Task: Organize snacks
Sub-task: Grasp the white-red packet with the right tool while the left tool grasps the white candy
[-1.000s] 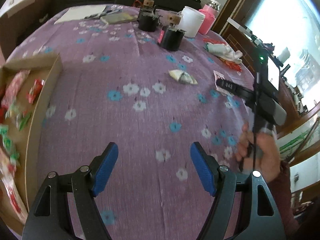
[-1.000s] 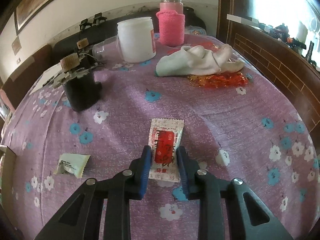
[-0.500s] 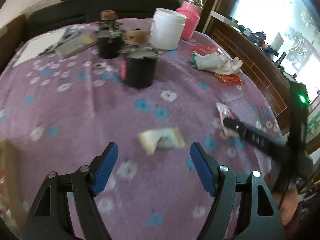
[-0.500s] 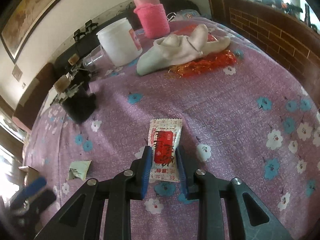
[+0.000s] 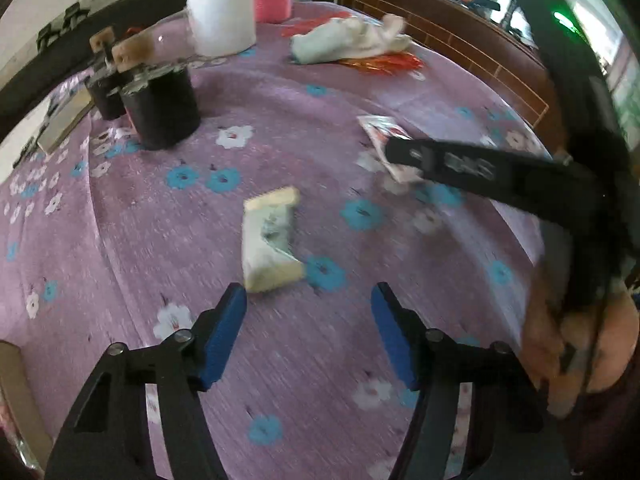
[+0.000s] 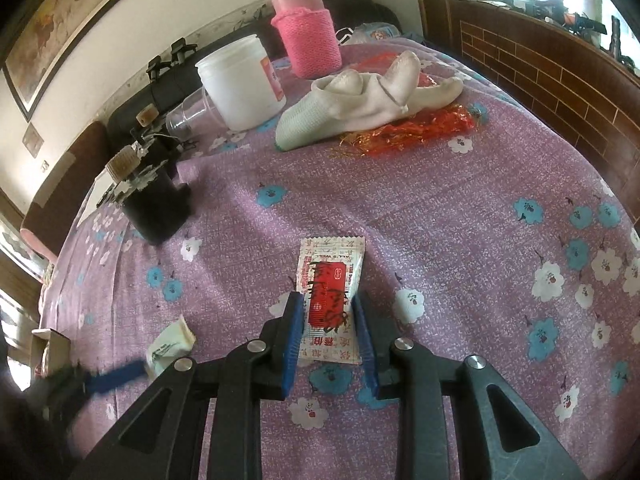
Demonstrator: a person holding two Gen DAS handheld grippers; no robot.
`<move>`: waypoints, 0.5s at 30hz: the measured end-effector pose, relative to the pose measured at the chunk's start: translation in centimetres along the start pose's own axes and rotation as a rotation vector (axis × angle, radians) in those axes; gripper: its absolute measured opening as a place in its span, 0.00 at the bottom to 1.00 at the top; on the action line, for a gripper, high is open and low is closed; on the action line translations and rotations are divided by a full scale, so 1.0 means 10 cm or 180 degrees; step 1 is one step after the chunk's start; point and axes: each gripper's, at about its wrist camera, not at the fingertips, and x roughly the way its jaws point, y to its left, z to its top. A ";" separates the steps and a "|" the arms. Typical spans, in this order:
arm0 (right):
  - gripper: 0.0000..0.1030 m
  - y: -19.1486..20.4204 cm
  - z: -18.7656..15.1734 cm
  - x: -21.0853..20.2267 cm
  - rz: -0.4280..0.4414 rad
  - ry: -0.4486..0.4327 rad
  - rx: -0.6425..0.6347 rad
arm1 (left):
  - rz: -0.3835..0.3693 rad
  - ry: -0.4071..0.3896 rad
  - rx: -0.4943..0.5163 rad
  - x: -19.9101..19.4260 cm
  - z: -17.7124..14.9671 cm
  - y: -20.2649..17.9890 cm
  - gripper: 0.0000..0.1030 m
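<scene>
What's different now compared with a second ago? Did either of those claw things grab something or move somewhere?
The left gripper swung away from the cardboard box toward the pale snack packet, which now lies just ahead of its open jaws, not yet gripped. The right gripper stayed clamped on the red-and-white sachet, barely shifting. The white jar and pink bottle stayed put.
</scene>
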 end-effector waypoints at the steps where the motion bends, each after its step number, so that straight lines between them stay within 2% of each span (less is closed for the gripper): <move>1: 0.28 0.00 0.00 0.00 -0.0007 -0.0004 -0.0004 | 0.0000 -0.0035 -0.0036 -0.04 -0.01 -0.01 0.62; 2: 0.28 0.01 0.00 0.00 -0.0012 -0.0006 -0.0008 | 0.0021 -0.0075 -0.0082 -0.06 0.00 0.00 0.62; 6: 0.28 0.01 0.00 0.00 -0.0009 -0.0006 -0.0005 | 0.0382 -0.0291 -0.0181 -0.09 0.07 0.04 0.62; 10: 0.28 0.02 0.00 0.00 -0.0029 -0.0001 -0.0024 | 0.0525 -0.0265 -0.0102 0.15 0.13 0.02 0.64; 11: 0.28 0.03 -0.01 0.00 -0.0033 0.0002 -0.0029 | 0.0520 -0.0361 -0.0112 0.15 0.13 0.01 0.64; 13: 0.28 0.03 -0.01 0.00 -0.0039 0.0010 -0.0030 | 0.0499 -0.0338 -0.0148 0.14 0.14 0.00 0.64; 14: 0.27 0.03 -0.01 0.00 -0.0037 0.0017 -0.0033 | 0.0470 -0.0314 -0.0185 0.13 0.14 0.00 0.59; 15: 0.26 0.04 -0.01 -0.01 -0.0035 0.0016 -0.0033 | 0.0413 -0.0280 -0.0218 0.13 0.15 0.00 0.50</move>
